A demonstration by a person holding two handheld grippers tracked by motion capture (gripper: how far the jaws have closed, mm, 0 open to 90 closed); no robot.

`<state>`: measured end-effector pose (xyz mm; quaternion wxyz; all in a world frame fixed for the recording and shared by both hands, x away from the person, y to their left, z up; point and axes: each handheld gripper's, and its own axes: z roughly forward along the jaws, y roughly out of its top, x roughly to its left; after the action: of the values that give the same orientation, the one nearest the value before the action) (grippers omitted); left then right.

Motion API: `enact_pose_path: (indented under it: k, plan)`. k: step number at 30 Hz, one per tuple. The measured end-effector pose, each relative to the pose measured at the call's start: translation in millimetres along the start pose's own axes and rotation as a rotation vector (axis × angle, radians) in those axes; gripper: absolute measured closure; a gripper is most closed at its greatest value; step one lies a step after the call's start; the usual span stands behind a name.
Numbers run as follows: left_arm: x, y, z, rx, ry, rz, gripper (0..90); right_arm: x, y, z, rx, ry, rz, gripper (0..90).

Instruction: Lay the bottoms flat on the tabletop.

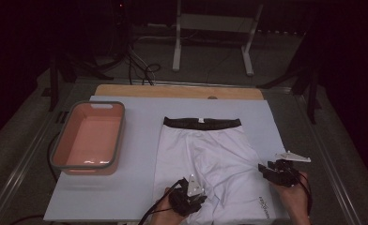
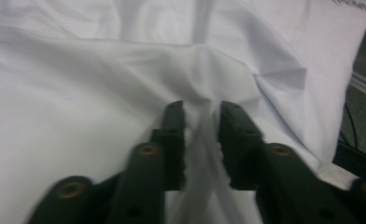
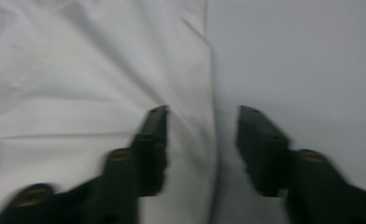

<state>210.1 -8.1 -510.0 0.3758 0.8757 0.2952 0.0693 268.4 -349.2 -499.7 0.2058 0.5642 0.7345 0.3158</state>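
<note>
White boxer shorts point(image 1: 205, 157) with a black waistband point(image 1: 202, 123) lie flat on the pale mat point(image 1: 126, 187). My left gripper point(image 1: 200, 199) rests on the shorts' near leg area. In the left gripper view its jaws point(image 2: 200, 109) stand slightly apart, with a raised ridge of the white fabric point(image 2: 102, 93) running between them; the pads do not clearly press it. My right gripper point(image 1: 265, 169) is at the shorts' right edge. In the right gripper view it point(image 3: 202, 114) is open, straddling the garment's edge point(image 3: 209, 70), with cloth on one side and bare mat point(image 3: 302, 56) on the other.
A pink basin with a grey rim point(image 1: 119, 136) stands on the mat's left side. A strip of wooden tabletop point(image 1: 172, 91) shows behind the mat. Cables point(image 1: 140, 70) and a white stand's legs point(image 1: 176, 47) are on the floor beyond.
</note>
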Motion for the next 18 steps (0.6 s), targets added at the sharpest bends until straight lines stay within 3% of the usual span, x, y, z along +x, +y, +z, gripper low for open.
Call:
enact_pose_path:
  k: [4, 7, 10, 11, 12, 13, 18]
  plan:
    - [7.2, 1.4, -4.7, -0.031, 0.026, -0.03, 57.0, 7.4, 3.3, 0.5, -0.027, 0.04, 0.014, 28.0]
    - [11.1, 2.3, -7.9, -0.054, 0.043, -0.048, 51.0, 9.9, 3.9, 1.1, -0.033, 0.05, 0.012, 22.7]
    - [12.7, 3.2, -10.5, -0.078, 0.063, -0.064, 35.5, 15.8, 4.8, 2.9, -0.043, 0.086, 0.008, 14.9]
    - [12.5, 3.5, -11.5, -0.079, 0.076, -0.057, 35.5, 15.8, 4.8, 2.9, -0.043, 0.086, 0.008, 14.9]
    - [12.2, 3.6, -11.9, -0.087, 0.083, -0.059, 27.6, 20.0, 5.1, 3.2, -0.052, 0.127, 0.005, 13.8]
    - [12.3, 3.8, -12.8, -0.094, 0.089, -0.062, 24.8, 22.8, 5.4, 3.2, -0.051, 0.139, -0.003, 13.1]
    - [15.2, 3.7, -17.1, -0.126, 0.115, -0.089, 14.9, 40.4, 8.3, 5.4, -0.079, 0.16, -0.041, 11.2]
